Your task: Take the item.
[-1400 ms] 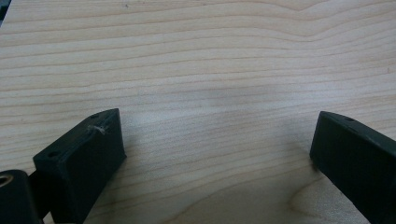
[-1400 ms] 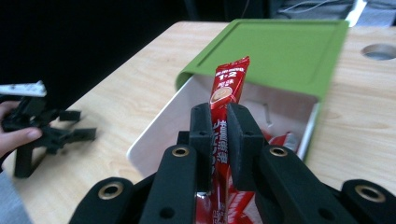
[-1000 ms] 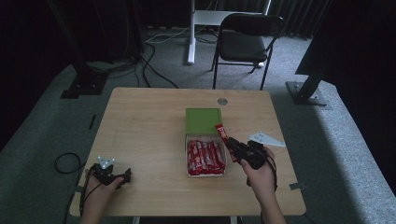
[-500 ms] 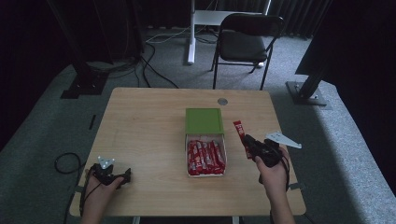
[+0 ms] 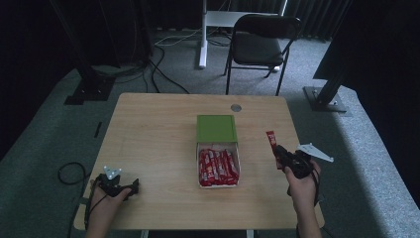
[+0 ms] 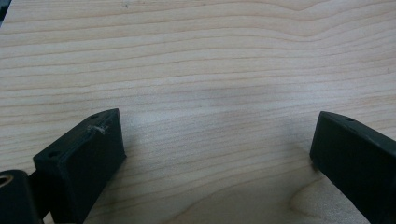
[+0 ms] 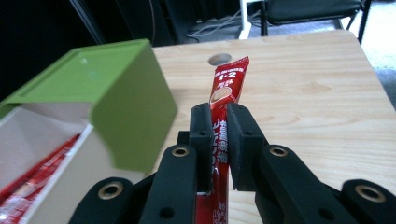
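My right gripper is shut on a long red sachet, which sticks out past its jaws over the right part of the table. To its left sits an open white box with a green lid folded back; several red sachets lie inside. My left gripper rests near the table's front left corner, its jaws wide apart over bare wood.
The wooden table has a round cable hole at the back. A black chair and stand bases are on the floor beyond it. Cables lie on the floor at the left.
My right gripper has carried the red sachet from above the box to the right and lower, toward the table's right edge. The left gripper has stayed put.
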`<state>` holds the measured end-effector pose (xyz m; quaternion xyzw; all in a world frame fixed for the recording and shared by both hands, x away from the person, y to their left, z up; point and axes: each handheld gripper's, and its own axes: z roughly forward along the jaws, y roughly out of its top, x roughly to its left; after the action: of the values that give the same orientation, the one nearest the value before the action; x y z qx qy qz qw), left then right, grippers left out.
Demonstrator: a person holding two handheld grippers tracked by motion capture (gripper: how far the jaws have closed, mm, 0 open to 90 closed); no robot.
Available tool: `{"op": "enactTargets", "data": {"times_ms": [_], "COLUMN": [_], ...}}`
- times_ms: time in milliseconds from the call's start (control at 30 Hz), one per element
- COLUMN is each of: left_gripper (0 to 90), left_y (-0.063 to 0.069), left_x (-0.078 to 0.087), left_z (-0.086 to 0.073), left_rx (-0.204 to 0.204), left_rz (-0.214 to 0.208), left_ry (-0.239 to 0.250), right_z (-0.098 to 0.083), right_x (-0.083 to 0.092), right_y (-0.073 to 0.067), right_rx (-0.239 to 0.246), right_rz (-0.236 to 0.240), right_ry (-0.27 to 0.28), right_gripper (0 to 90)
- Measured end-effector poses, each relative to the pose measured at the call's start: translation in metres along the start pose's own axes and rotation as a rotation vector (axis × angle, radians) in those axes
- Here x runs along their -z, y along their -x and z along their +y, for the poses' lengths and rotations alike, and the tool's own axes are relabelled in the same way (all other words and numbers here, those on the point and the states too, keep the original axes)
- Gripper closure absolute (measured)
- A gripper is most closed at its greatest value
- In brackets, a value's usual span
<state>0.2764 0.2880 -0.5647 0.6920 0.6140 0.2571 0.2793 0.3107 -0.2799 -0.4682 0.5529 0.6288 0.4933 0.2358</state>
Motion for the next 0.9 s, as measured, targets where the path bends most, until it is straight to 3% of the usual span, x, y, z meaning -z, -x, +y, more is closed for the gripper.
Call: {"op": "enactTargets", "data": {"times_ms": [900], "left_gripper": [3.6], "left_y": [0.0], "left_x": [0.0], "left_z": [0.0], "left_rx": [0.0], "left_rz": [0.0], "left_ry": [-0.001], "right_z": [-0.042], "right_x": [-0.03], "right_y": [0.054], "right_rx": [-0.082], "right_rz": [-0.126], "right_ry": [-0.071], "right_gripper": [81.5]}}
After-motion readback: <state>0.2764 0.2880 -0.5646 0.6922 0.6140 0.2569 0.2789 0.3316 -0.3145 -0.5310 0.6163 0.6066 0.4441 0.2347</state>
